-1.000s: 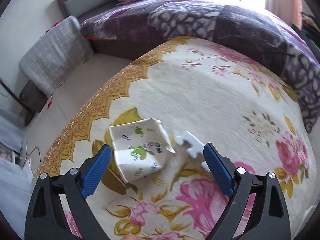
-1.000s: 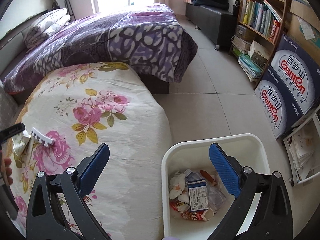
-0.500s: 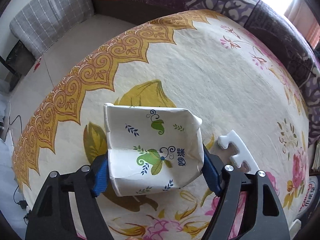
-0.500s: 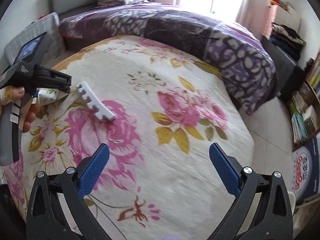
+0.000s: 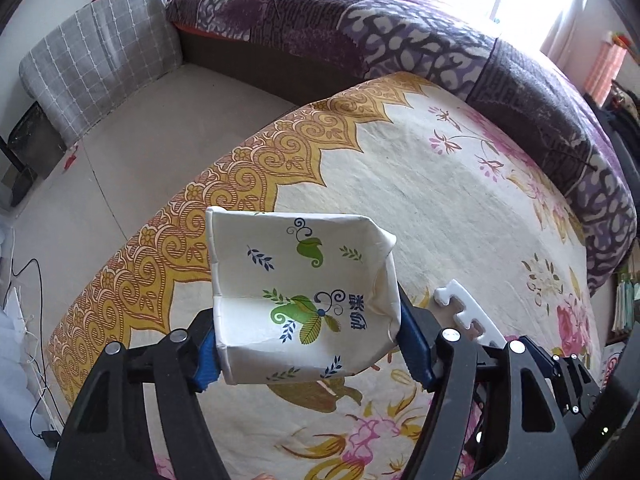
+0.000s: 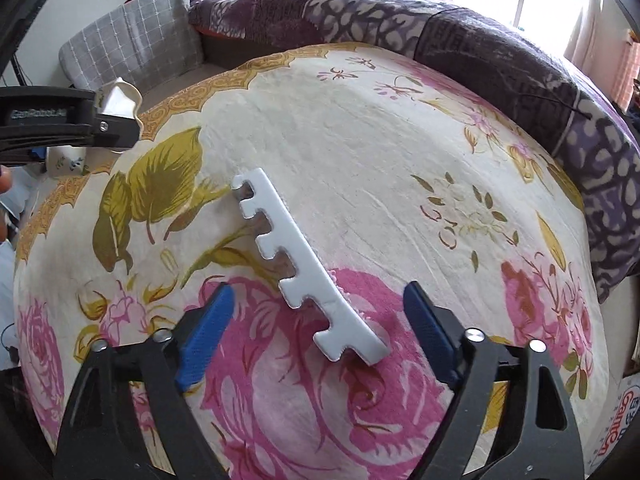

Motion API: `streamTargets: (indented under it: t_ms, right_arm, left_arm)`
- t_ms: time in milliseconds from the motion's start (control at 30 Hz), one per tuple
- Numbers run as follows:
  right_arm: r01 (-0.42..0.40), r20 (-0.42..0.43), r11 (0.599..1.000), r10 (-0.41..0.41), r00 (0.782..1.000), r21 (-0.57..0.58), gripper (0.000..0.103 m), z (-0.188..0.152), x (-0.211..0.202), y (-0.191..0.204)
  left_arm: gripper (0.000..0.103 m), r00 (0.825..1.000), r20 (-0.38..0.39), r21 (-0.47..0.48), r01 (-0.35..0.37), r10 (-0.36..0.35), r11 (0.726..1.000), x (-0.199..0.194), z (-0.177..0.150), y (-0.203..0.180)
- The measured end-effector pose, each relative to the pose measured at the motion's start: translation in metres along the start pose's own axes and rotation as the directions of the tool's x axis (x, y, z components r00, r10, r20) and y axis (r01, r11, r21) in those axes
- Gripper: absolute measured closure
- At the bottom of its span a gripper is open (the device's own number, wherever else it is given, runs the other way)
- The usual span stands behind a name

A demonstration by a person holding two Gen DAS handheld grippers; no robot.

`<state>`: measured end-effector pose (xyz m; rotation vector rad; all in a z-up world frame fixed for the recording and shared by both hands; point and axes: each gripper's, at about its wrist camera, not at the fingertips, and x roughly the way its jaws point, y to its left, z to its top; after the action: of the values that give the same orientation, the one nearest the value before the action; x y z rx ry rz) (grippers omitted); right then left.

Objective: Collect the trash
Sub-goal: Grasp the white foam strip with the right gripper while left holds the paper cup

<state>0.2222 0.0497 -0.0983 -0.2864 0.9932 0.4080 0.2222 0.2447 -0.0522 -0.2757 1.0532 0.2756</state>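
Note:
My left gripper (image 5: 308,354) is shut on a crushed white paper cup (image 5: 304,296) with green leaf print and holds it above the floral blanket (image 5: 440,208). The cup also shows in the right wrist view (image 6: 118,100), pinched by the left gripper (image 6: 100,124) at the far left. A white notched foam strip (image 6: 308,272) lies on the blanket. My right gripper (image 6: 316,334) is open, its blue pads on either side of the strip's near end. The strip also shows in the left wrist view (image 5: 468,316).
A purple patterned quilt (image 6: 480,52) covers the far part of the bed. A grey checked cushion (image 5: 104,52) leans at the left by bare floor (image 5: 120,152). Cables (image 5: 24,320) lie on the floor at the far left.
My left gripper closed on the paper cup and lifted it off the blanket. My right gripper swung from the white bin to the bed and moved close over the foam strip.

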Motion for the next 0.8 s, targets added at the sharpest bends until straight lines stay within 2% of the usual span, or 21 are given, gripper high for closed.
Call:
streamTargets:
  t_ms: [67,100,133,367,600,800]
  right_arm:
    - [0.012,0.011,1.000,-0.012,1.000,0.009,0.053,0.000,-0.001,-0.001]
    - [0.007,0.012,1.000,-0.007,1.000,0.021,0.066,-0.001,-0.001,-0.002]
    - [0.005,0.013,0.999,-0.006,1.000,0.039,0.074,-0.001,-0.004,-0.004]
    - [0.047,0.087,0.991,-0.058,0.995,0.127,0.078,-0.006,-0.031,-0.014]
    - [0.095,0.177,0.976,-0.131,0.975,0.196,0.078,-0.001,-0.076,-0.024]
    - [0.109,0.213,0.949,-0.177,0.961,0.294,0.078,-0.006,-0.112,-0.039]
  left_arm:
    - [0.033,1.000,0.012,0.006,0.000,0.000,1.000,-0.004,0.000,0.001]
    - [0.033,1.000,0.020,0.010,0.000,0.000,1.000,-0.007,-0.001,0.001]
    - [0.033,1.000,0.029,0.012,0.001,-0.002,1.000,-0.010,-0.001,0.001]
    - [0.033,0.994,0.109,0.029,0.028,-0.031,0.999,-0.040,-0.001,-0.007]
    - [0.033,0.974,0.217,0.077,0.045,-0.061,0.996,-0.078,-0.007,-0.025]
    - [0.033,0.960,0.266,0.094,0.067,-0.090,0.993,-0.099,-0.012,-0.037]
